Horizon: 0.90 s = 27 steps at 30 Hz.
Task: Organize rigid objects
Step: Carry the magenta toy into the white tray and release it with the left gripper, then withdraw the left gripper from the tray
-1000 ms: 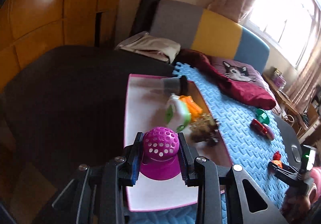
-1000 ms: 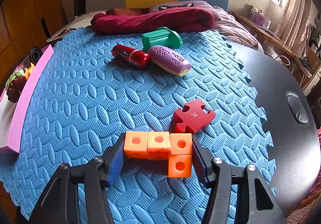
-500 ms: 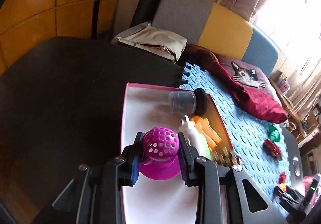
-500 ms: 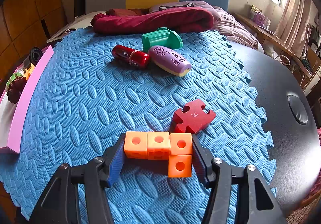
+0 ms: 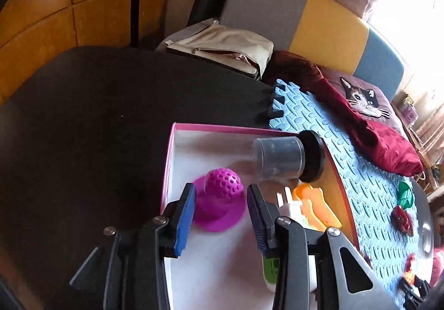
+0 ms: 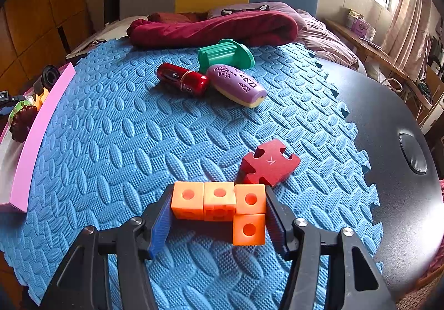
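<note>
The magenta perforated plastic dome with its flared brim is now seen resting on the white floor of the pink-rimmed box, near its far left corner; half a second earlier it was clamped between the pads and carried above the tray. The jaws of the left tool have just been opening, and a gap is visible on both sides of the dome, so it is released though still between the fingers. This is judged to complete the placing of one rigid item. Beside it in the box lie a clear plastic jar with a black lid and an orange plastic piece. The right tool is unchanged from the earlier views, closed on the orange L-shaped block of linked cubes over the blue foam mat, which is likely to be boxed next.
</note>
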Tool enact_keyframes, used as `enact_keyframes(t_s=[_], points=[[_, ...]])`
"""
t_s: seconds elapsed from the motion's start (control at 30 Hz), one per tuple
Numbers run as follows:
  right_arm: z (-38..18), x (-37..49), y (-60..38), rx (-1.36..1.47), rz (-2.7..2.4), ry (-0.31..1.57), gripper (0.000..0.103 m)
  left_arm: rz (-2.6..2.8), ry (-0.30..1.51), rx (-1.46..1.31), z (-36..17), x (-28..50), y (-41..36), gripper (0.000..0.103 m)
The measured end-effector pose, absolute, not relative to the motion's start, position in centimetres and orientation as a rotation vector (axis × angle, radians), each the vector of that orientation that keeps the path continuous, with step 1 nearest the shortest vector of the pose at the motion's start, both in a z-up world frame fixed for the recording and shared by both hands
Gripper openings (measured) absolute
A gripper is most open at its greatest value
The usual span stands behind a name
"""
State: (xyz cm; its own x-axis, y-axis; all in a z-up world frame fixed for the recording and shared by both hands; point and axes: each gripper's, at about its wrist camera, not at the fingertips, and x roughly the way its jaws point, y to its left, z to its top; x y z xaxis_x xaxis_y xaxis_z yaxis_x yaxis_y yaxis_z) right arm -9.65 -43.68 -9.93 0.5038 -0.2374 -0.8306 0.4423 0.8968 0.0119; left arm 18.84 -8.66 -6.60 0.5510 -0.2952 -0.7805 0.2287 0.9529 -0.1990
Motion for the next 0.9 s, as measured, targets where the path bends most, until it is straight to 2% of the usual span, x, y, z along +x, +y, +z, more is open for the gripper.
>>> enact_keyframes(t_s=[0.63, 0.9], points=[[-9.9, -9.6, -43.2, 0.197, -0.424, 0.954, 0.060, -0.288, 0.866, -0.030, -4.5, 6.8, -7.6, 0.050], [-9.9, -9.6, -43.1, 0.186, -0.428, 0.951, 0.060, -0.302, 0.855, -0.023, -4.2, 4.0, -7.5, 0.051]])
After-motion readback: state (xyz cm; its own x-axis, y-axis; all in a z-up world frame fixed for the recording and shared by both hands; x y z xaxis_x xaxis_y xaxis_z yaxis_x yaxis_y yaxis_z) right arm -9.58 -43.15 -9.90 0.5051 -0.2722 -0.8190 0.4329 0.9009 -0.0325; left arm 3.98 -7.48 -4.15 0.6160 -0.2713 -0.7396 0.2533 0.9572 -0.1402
